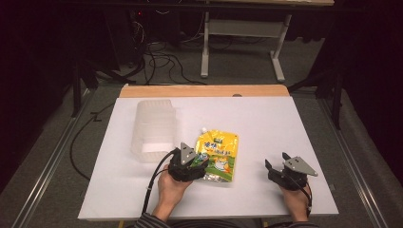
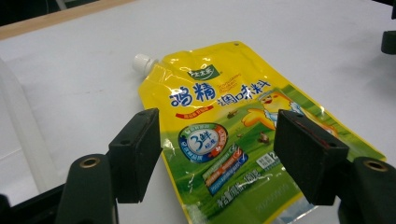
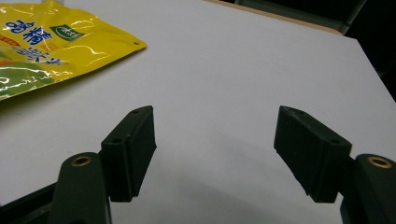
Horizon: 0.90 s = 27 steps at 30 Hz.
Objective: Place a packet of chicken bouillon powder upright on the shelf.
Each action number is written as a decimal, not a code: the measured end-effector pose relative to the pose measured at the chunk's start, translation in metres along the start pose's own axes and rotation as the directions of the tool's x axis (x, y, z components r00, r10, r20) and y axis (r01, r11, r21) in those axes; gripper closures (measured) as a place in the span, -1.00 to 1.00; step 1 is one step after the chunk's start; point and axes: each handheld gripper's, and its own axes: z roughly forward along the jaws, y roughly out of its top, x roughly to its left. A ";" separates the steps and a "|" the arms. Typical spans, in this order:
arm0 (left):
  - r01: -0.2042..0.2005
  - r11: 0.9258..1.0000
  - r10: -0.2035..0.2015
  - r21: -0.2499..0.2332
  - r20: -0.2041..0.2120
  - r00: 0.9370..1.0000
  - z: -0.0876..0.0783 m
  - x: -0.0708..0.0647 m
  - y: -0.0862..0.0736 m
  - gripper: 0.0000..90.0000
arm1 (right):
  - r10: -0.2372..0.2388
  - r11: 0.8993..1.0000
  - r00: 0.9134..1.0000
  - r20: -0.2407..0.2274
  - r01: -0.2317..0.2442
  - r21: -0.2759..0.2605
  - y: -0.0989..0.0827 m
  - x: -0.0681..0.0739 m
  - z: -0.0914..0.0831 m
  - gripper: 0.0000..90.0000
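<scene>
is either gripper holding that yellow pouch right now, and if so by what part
Nothing is held. The left gripper hangs over the yellow pouch with its fingers apart and clear of it. The right gripper is open over the bare table.

High view: my left tongs point(image 1: 198, 160) cover the lower left corner of the yellow pouch point(image 1: 221, 153), and its print is too small to read. Left gripper view: the pouch's bottom edge is cut off by the frame. Right gripper view: the pouch point(image 3: 56, 42) runs off the left edge, its spout out of frame.
</scene>
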 end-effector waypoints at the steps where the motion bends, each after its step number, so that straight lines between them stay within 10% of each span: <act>1: 0.007 1.000 -0.007 0.005 0.001 1.000 0.002 0.001 0.002 -0.29 | 0.000 1.000 1.000 -0.001 0.000 -0.001 0.000 0.000 0.000 -0.33; 13: 0.052 0.994 -0.052 0.092 -0.002 0.999 0.024 0.006 0.012 -0.33 | -0.015 1.000 1.000 -0.001 0.015 -0.002 0.000 0.000 0.000 -0.33; 27: 0.136 0.970 -0.134 0.203 -0.025 0.991 0.063 0.017 0.021 -0.45 | -0.006 1.000 1.000 -0.003 0.006 -0.007 0.000 0.000 0.000 -0.34</act>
